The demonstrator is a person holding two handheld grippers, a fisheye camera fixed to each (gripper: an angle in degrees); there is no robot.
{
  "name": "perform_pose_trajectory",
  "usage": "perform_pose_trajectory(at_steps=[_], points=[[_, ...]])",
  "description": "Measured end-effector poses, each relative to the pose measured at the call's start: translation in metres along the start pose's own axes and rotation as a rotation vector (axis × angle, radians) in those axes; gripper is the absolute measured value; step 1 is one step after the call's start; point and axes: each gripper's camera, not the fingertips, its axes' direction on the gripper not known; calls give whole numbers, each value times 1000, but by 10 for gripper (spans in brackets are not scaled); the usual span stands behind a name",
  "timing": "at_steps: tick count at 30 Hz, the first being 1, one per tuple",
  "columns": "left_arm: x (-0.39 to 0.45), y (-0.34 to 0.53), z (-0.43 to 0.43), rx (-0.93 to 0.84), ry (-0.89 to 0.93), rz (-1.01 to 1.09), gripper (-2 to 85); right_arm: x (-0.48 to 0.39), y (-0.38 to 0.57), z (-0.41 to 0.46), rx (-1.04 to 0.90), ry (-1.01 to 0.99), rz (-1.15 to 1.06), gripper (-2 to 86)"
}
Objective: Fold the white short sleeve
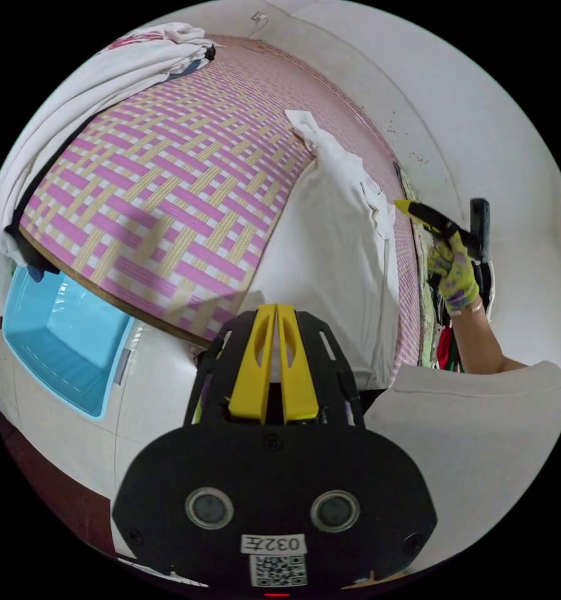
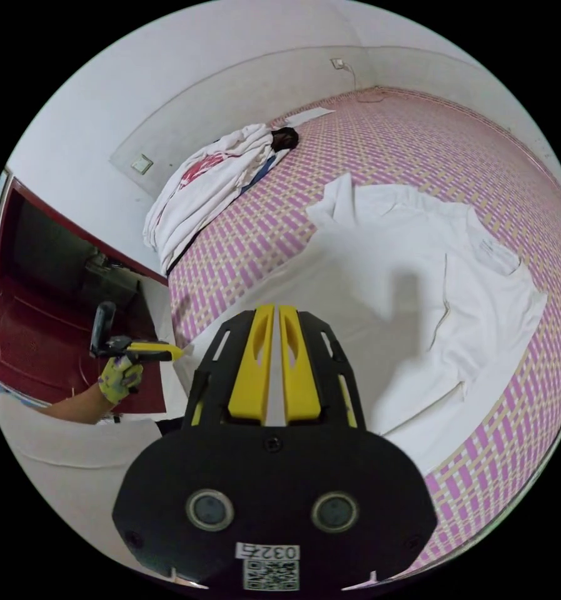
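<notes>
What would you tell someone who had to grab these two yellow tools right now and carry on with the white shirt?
Left gripper: fingers closed together, holding nothing.
Right gripper: the same, empty, above the near edge of the shirt.
White short sleeve shirt: spread on the pink woven mat, one side already turned in over the middle.
Pile of other clothes: at the mat's far end.
Left to do: fold the other side in, then fold the shirt up.

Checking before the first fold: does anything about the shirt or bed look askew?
Mostly tidy. The white short sleeve shirt lies spread on the woven mat, with one sleeve bunched upward. A rumpled clothes pile sits at the mat's edge.
</notes>
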Motion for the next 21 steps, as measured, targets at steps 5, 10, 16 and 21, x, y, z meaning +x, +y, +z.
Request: perform_pose_trajectory(at_steps=[5,10,16,21], points=[[-13,6,-6,1,4,54,-13,-14,-100,31,-60,70,-21,54],[-11,19,-18,44,-68,111,-1,-20,-189,85,-145,185,-13,77],[-13,21,-19,20,-64,121,0,-46,-255,161,-297,394,-55,75],[-16,15,-19,4,-40,125,-10,-77,-267,160,-213,352,-137,1]])
